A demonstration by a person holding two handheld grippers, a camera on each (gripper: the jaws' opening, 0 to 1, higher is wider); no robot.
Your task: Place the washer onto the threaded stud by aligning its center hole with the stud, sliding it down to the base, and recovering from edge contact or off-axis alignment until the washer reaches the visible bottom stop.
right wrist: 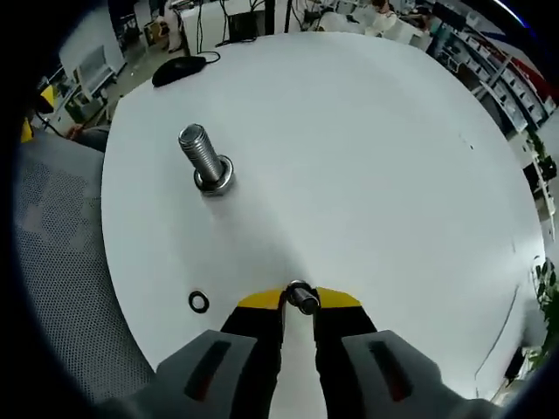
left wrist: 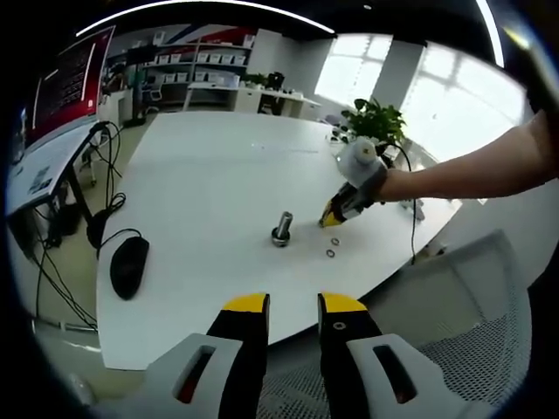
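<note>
Right gripper (right wrist: 300,301) sits low over the white table (right wrist: 367,157), yellow-tipped jaws pinched narrow on a washer (right wrist: 302,298) held on edge between the tips. Ahead and to the upper left in the right gripper view, the threaded stud (right wrist: 204,161) stands upright on its flanged base, well apart from the held washer, with a ring already seated at its foot. A spare washer (right wrist: 199,302) lies flat on the table just left of the jaws. Black mouse (right wrist: 179,70) rests near the far table edge, grey mesh chair (right wrist: 52,253) off to the left. Left gripper (left wrist: 293,305) is back from the table over a mesh chair seat (left wrist: 463,349), jaws a narrow gap apart with nothing between them. Left gripper view gives the wider layout: stud (left wrist: 281,229) near mid-table, the right gripper (left wrist: 332,218) tips down just right of it, held by a person's hand (left wrist: 371,179) and bare forearm reaching in from the right. Two loose washers (left wrist: 332,248) show on the table beside those tips, where the right gripper view shows one. Left gripper view also picks up the mouse (left wrist: 128,266) with its cable, headphones (left wrist: 100,225) at the table edge and a potted plant (left wrist: 377,119) by the windows.
</note>
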